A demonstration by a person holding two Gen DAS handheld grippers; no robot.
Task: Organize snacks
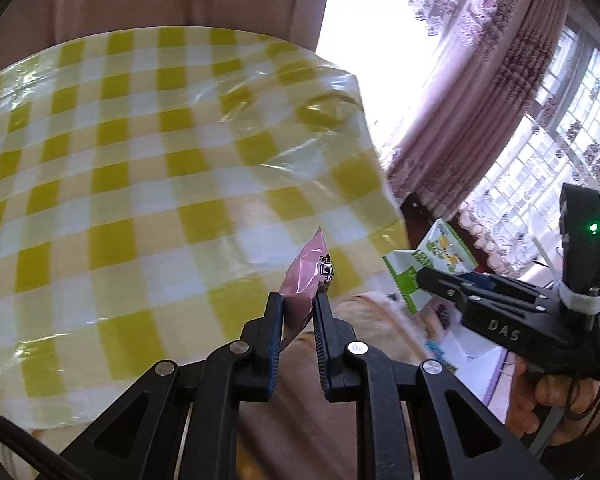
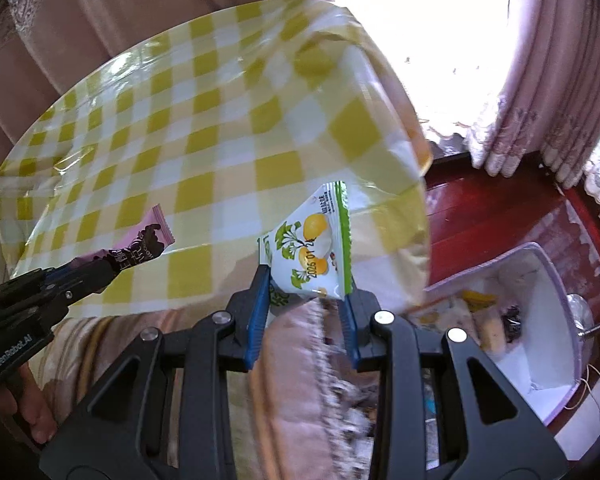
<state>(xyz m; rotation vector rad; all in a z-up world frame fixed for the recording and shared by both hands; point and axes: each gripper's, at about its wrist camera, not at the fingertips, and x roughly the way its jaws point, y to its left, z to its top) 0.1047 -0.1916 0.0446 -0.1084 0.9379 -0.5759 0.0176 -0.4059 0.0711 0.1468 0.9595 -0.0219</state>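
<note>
My left gripper (image 1: 299, 300) is shut on a slim pink snack packet (image 1: 309, 268), which sticks up between its blue pads over the near edge of the table. From the right wrist view the same pink packet (image 2: 140, 246) juts out of the left gripper (image 2: 112, 268) at the left. My right gripper (image 2: 306, 280) is shut on a white and green snack bag (image 2: 312, 248) printed with yellow fruit. That bag (image 1: 436, 258) and the right gripper (image 1: 424, 276) also show at the right of the left wrist view, held by a hand (image 1: 556, 400).
A table under a yellow and white checked cloth (image 1: 140, 160) fills the left and middle. Off its right edge, low on the dark red floor, a white bin (image 2: 540, 320) holds several snacks. Pink curtains (image 1: 460, 100) and a bright window stand behind.
</note>
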